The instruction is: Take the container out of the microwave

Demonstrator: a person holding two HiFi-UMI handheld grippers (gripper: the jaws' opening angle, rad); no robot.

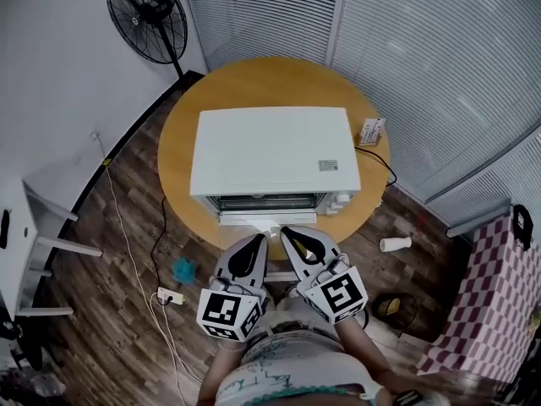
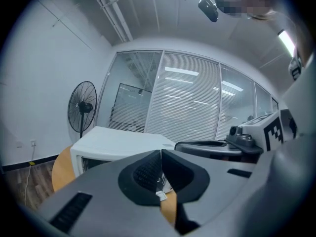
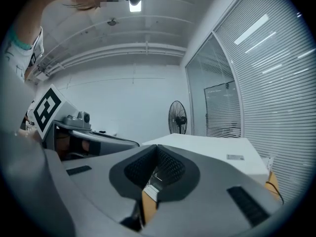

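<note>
Head view
- microwave [image 1: 270,146]: white box on the round wooden table [image 1: 182,142]; its long side runs left to right and its front faces the near edge.
- front: a dark window strip with a white bar [image 1: 266,218] along it; I cannot tell whether the door is open or closed.
- container: not visible, so judged to be inside, beyond the front.
- left gripper [image 1: 264,239]: jaws pressed together on nothing, tip just short of the white bar near the middle of the front.
- right gripper [image 1: 286,232]: jaws together and empty, just to the right of the left one and about equally near the front.
- key relation: the microwave lies straight ahead, far of both tips, and neither hand is clearly nearer.

Left gripper view
- left gripper [image 2: 161,152]: closed with nothing between the jaws.
- microwave [image 2: 118,142]: ahead and slightly left, its near corner beyond the jaws.
- right gripper [image 2: 212,146]: close alongside on the right.

Right gripper view
- right gripper [image 3: 157,148]: jaws meet at the tip with nothing held.
- microwave [image 3: 212,147]: its top spreads ahead and to the right.
- left gripper [image 3: 94,139]: close by on the left.
- container: not visible.
</note>
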